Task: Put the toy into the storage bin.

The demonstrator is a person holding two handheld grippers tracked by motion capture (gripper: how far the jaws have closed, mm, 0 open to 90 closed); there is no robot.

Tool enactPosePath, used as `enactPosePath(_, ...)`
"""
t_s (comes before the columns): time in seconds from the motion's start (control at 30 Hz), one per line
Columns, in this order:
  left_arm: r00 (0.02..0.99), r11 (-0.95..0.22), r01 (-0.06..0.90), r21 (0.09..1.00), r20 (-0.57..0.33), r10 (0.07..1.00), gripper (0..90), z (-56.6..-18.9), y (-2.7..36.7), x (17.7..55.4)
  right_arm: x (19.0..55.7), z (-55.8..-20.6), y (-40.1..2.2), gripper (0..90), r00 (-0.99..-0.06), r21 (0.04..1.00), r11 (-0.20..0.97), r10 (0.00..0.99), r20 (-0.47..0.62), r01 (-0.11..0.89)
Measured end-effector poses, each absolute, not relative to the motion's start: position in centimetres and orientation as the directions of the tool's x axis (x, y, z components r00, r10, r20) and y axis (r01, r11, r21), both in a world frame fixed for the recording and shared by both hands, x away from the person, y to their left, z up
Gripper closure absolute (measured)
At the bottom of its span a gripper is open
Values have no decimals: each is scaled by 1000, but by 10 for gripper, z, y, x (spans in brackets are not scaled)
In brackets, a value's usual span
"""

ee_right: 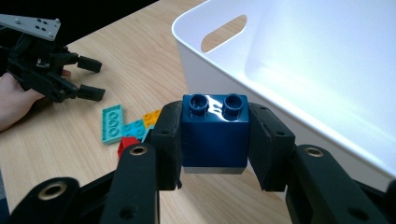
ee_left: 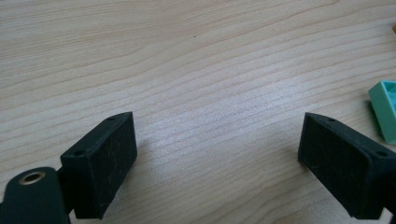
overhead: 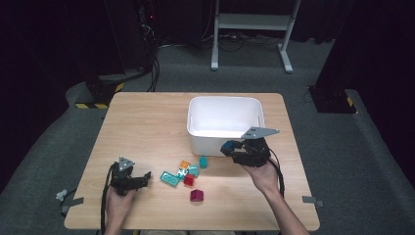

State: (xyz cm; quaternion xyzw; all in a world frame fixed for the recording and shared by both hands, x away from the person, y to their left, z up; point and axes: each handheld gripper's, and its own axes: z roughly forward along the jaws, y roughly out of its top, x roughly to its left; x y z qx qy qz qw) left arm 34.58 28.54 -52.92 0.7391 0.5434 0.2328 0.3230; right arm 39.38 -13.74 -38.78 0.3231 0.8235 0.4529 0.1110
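The right tongs (ee_right: 215, 140) were clamped on a dark blue block (ee_right: 215, 133), pads pressed to its two sides, studs up. In the high view those tongs (overhead: 230, 149) hung just off the near wall of the white bin (overhead: 195, 142), lifted clear of the bench (overhead: 147, 122) but not yet over the rim. The left tongs (ee_left: 217, 154) stood wide apart with nothing between them, resting low over bare wood, a mint-green piece (ee_left: 385, 109) at the edge of their view; seen from above, the left tongs (overhead: 147, 177) sat near the bench's front left.

The bin looked empty inside, as far as its visible floor showed. Between the two hands lay the remaining pile: a flat teal plate (overhead: 170, 178), an orange block (overhead: 184, 165), a small red block (overhead: 189, 180), a teal block (overhead: 203, 162) nearest the bin, and a maroon block (overhead: 196, 196) a little apart toward the front edge.

By my reading, the sorting had barely begun: the blue block was the first on its way in, and the others were untouched.
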Motion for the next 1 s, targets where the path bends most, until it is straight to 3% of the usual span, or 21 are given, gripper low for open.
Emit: enactPosePath(1.0, 301, -201, 653, 730, -7, 954, 115, -529, 285, 346, 416, -354, -142, 590, -754, 841, 355, 651, 92, 409)
